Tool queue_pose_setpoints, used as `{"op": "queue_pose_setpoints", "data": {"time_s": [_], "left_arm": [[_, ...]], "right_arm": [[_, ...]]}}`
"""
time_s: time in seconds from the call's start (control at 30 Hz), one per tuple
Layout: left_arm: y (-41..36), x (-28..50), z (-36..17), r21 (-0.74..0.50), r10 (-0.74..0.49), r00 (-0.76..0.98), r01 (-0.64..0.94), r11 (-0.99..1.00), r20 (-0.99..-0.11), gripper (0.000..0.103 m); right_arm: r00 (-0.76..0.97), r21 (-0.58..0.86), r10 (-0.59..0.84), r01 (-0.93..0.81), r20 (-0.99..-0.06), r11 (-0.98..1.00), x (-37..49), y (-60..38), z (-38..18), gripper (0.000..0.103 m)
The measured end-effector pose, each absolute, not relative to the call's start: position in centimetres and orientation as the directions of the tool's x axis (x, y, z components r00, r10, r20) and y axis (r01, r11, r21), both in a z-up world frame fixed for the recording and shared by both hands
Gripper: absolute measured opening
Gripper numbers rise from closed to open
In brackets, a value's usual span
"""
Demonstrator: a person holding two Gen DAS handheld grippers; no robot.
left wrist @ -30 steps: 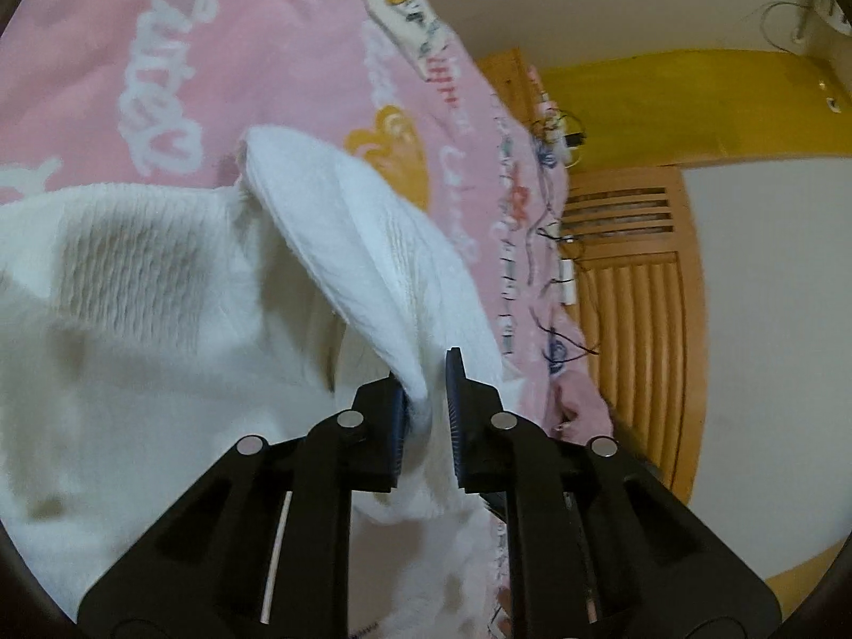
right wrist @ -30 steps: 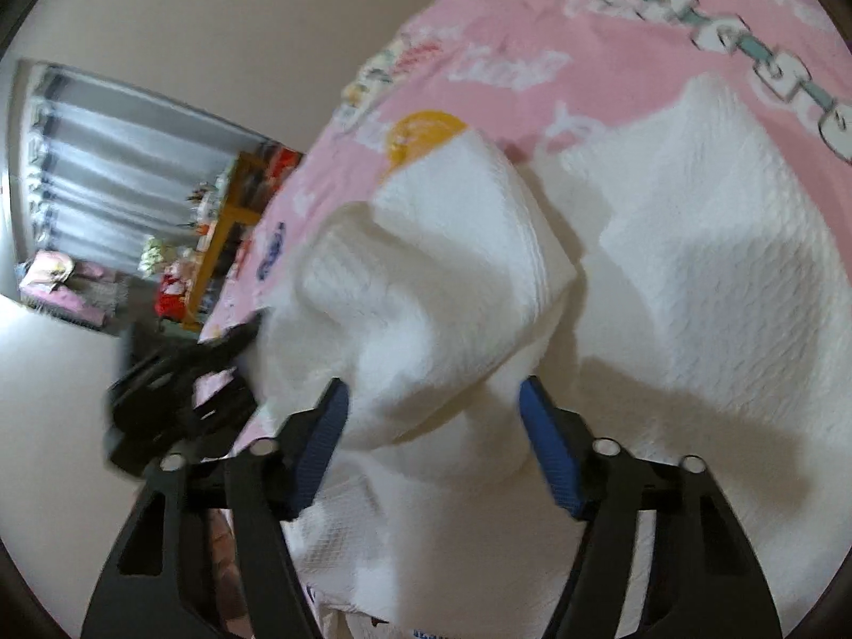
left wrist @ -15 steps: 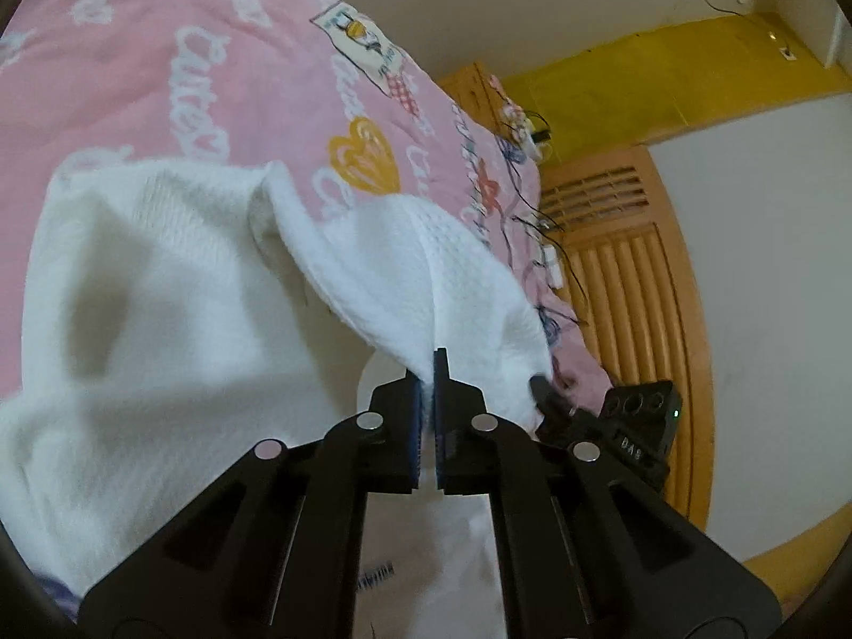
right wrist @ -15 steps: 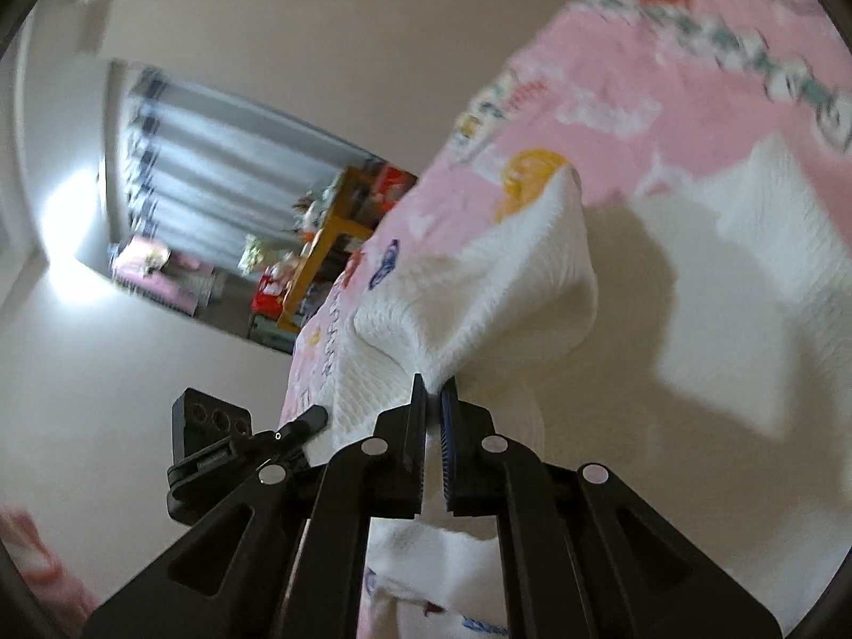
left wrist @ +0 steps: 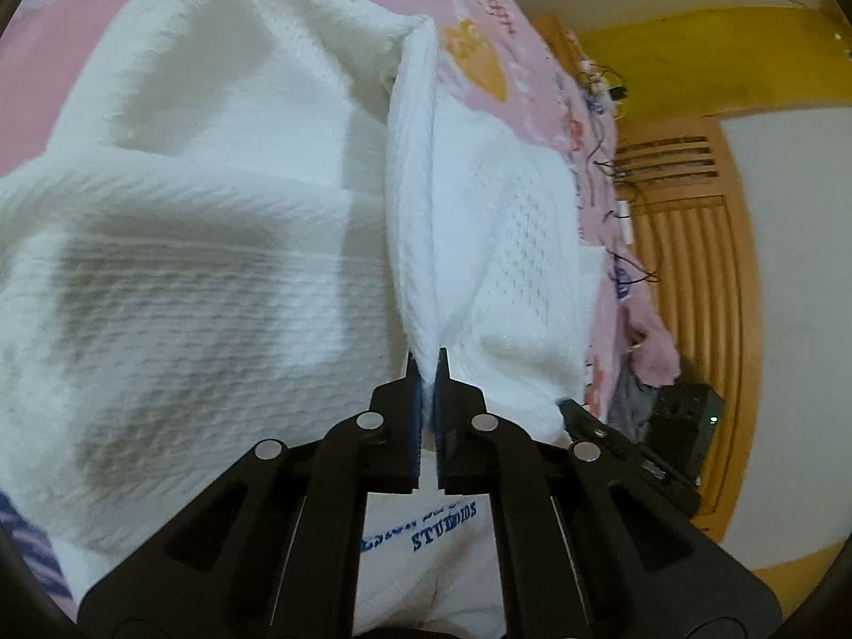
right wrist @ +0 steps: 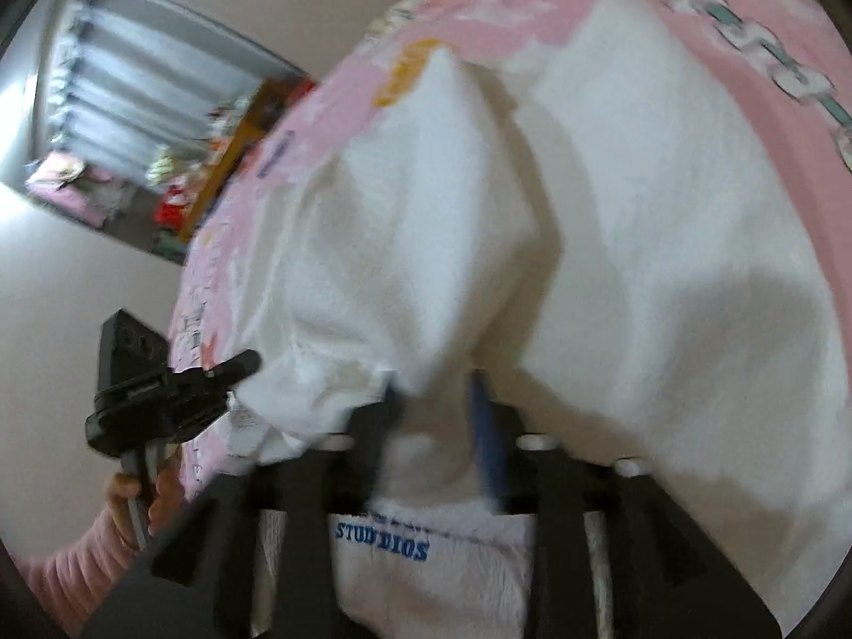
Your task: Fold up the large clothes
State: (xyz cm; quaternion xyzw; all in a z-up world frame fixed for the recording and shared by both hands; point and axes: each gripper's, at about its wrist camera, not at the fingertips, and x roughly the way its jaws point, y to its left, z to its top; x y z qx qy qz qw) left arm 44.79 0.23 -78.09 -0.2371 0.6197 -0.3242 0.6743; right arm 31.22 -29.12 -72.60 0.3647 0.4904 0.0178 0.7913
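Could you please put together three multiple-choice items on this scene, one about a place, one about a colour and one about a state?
1. What does the white textured knit garment lie on?
A. a pink printed bedspread
B. a wooden floor
C. a glass table

2. What colour is the lettering printed on the garment's lower part?
A. red
B. blue
C. green

3. How do the two grippers stand?
A. both wide open, away from the cloth
B. left open, right shut on a fold
C. left shut on a fold, right open around the cloth

Answers:
1 A: the pink printed bedspread shows around the garment in both views.
2 B: the blue lettering reads clearly below the fingers.
3 C: the left gripper pinches a raised fold, while the fingers of the right gripper stand apart with cloth bulging between them.
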Motion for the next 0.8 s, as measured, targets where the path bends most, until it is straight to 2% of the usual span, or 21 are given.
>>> {"op": "queue_pose_setpoints", "data": {"time_s": [0.13,0.3,0.5,0.53,0.57,0.63,0.8], "left_arm": [[0.1,43.3,-74.3,-0.629,-0.642,0.071,0.144,0.764,-0.763,0.003],[-1.4,40.5,-69.8,-0.519,-0.551,0.156,0.206,0.830,-0.820,0.005],[-1.6,39.3,-71.0,-0.459,-0.485,0.166,0.174,0.871,-0.859,0.006],[-1.4,39.4,-71.9,-0.467,-0.487,0.148,0.152,0.871,-0.861,0.016],[-0.7,39.5,-72.9,-0.478,-0.491,0.125,0.120,0.870,-0.862,0.053],[0.5,39.2,-74.1,-0.491,-0.499,0.131,0.087,0.867,-0.857,0.090],[3.3,35.7,-73.7,-0.444,-0.464,0.159,0.149,0.884,-0.871,0.090]], "right_arm": [[0.507,0.504,0.311,0.304,-0.804,0.809,29.1,-29.2,-69.3,0.054],[0.560,0.455,0.300,0.158,-0.772,0.876,25.6,-29.2,-65.7,0.054],[0.541,0.512,0.346,0.189,-0.767,0.838,22.0,-29.9,-67.3,0.057],[0.536,0.509,0.342,0.199,-0.772,0.838,21.3,-29.9,-67.4,0.057],[0.538,0.517,0.344,0.208,-0.770,0.831,20.3,-29.8,-67.5,0.057],[0.550,0.535,0.350,0.220,-0.758,0.816,18.9,-29.7,-67.7,0.057],[0.577,0.482,0.270,0.251,-0.771,0.840,14.8,-28.6,-68.1,0.057]]}}
